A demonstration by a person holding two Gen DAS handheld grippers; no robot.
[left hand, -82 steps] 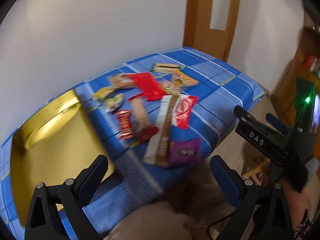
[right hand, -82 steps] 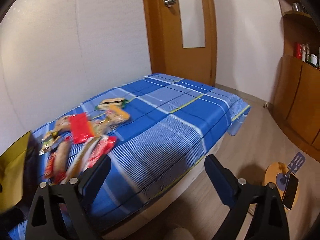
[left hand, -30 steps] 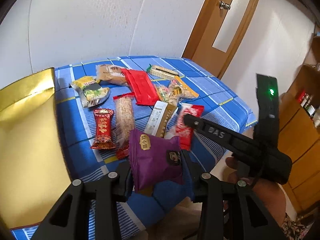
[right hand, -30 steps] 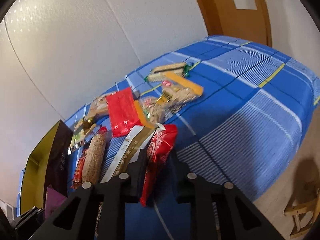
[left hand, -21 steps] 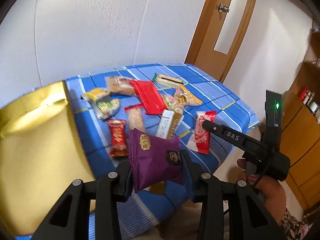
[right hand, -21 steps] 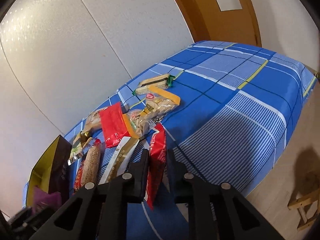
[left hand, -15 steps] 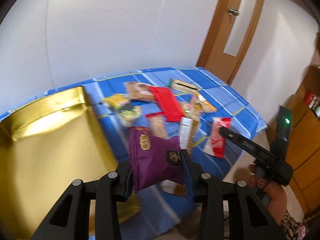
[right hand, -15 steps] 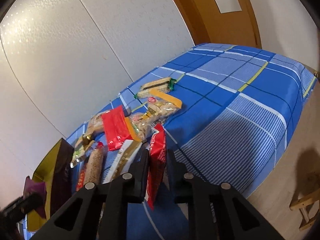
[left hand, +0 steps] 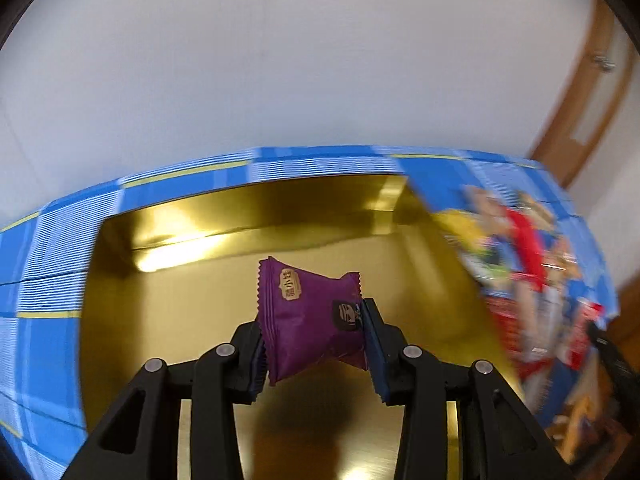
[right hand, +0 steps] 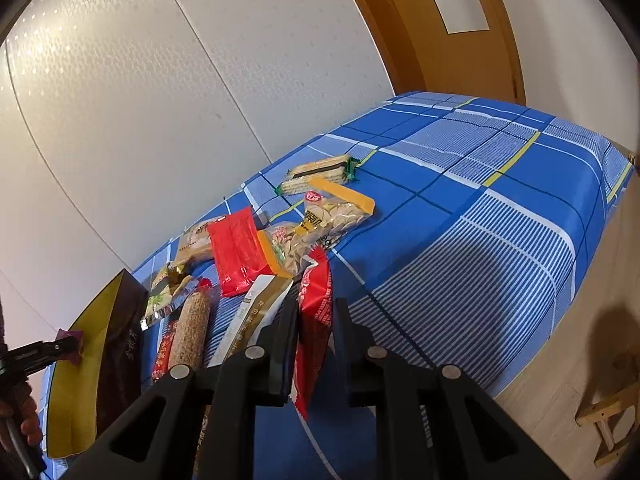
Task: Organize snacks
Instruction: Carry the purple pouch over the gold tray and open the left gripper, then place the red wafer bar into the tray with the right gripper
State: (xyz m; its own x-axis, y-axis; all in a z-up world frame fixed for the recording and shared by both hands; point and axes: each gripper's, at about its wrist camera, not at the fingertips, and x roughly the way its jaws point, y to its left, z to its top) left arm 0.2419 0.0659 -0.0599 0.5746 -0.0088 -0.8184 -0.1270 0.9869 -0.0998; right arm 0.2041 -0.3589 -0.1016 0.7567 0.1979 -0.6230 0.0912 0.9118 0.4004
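A blue checked cloth (right hand: 500, 216) covers the desk, which stands by a white wall (right hand: 160, 100). A wooden door (right hand: 452, 24) is at 1 o'clock in the right view.

The left tool (left hand: 314, 350) squeezes a purple snack pack (left hand: 308, 320). The pack hangs over the open gold box (left hand: 180, 312). The other snacks (left hand: 528, 272) are a blur at 3 o'clock.

The right tool (right hand: 314, 346) is clenched on a red snack pack (right hand: 316, 316), which is lifted on its edge at the pile's near end. The pile runs up toward 12 o'clock.

A second ago the purple pack was over the pile of snacks, and the box was off at 9 o'clock. The red pack was flat on the cloth then.
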